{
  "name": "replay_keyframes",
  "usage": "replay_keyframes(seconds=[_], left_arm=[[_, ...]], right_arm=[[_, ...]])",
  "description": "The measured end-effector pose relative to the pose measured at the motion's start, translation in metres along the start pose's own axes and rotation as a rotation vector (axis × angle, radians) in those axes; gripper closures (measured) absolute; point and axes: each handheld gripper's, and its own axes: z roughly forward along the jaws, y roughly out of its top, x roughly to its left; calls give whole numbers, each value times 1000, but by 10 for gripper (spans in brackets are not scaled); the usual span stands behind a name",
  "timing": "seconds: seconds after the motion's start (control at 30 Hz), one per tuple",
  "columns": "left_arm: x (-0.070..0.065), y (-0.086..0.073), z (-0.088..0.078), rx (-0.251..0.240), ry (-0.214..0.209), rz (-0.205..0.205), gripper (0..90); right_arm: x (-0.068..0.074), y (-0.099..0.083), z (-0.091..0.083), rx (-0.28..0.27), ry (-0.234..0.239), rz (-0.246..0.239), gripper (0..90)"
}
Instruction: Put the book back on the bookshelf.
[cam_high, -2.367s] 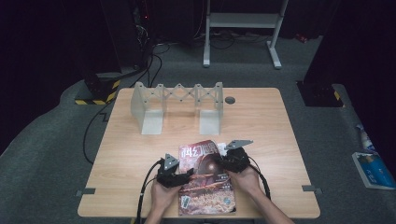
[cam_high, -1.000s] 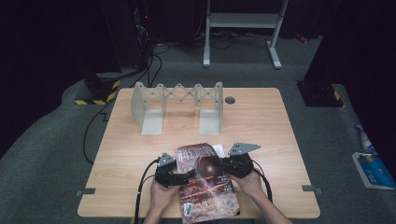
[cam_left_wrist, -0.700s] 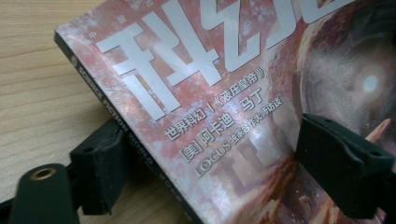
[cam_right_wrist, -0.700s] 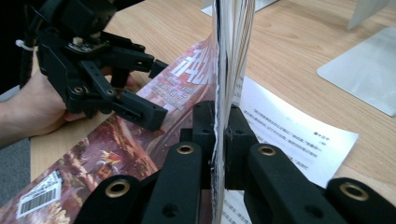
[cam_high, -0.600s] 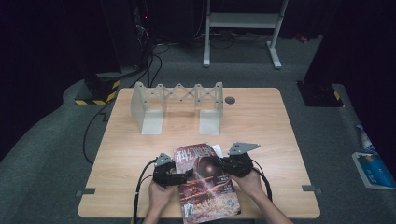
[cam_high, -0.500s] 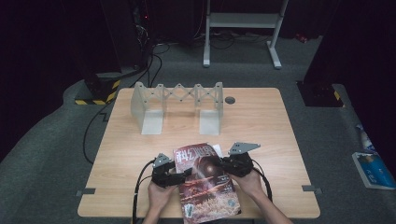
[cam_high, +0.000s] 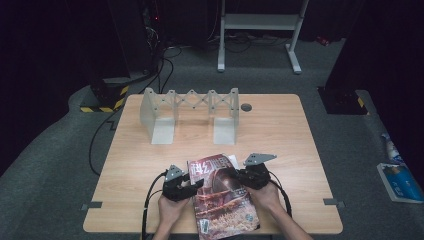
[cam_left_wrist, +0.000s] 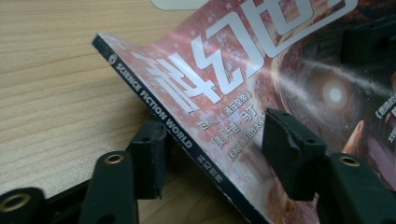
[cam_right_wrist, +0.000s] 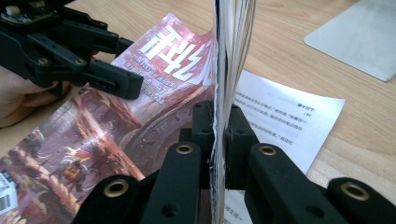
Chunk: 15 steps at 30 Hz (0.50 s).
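Observation:
A science-fiction magazine with a red cover lies near the table's front edge. Its right side is lifted. My left gripper reaches in from the left. Its jaws have just been closing and straddle the magazine's spine. One pad sits under the spine, the other pad hovers over the cover, and a gap remains. My right gripper is shut on the raised page edge of the magazine, which stands upright between its pads. In the high view the right gripper is at the magazine's right side.
A grey expanding rack stands at the back of the wooden table, one of its flat feet close by. A printed white sheet lies under the magazine. A dark round hole is behind the rack.
The left gripper's jaws have narrowed around the magazine's spine. The magazine has slid slightly toward the near edge since the oldest frame. The right gripper keeps its grip.

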Motion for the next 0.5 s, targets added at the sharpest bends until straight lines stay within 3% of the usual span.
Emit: replay_keyframes(seconds=[0.23, 0.5], left_arm=[[0, 0, 1, 13, 6, -12, 539], [0, 0, 1, 13, -7, -11, 564]], right_arm=[[-1, -3, 6, 13, -27, 11, 824], [-6, -11, 4, 9, -56, 38, 731]])
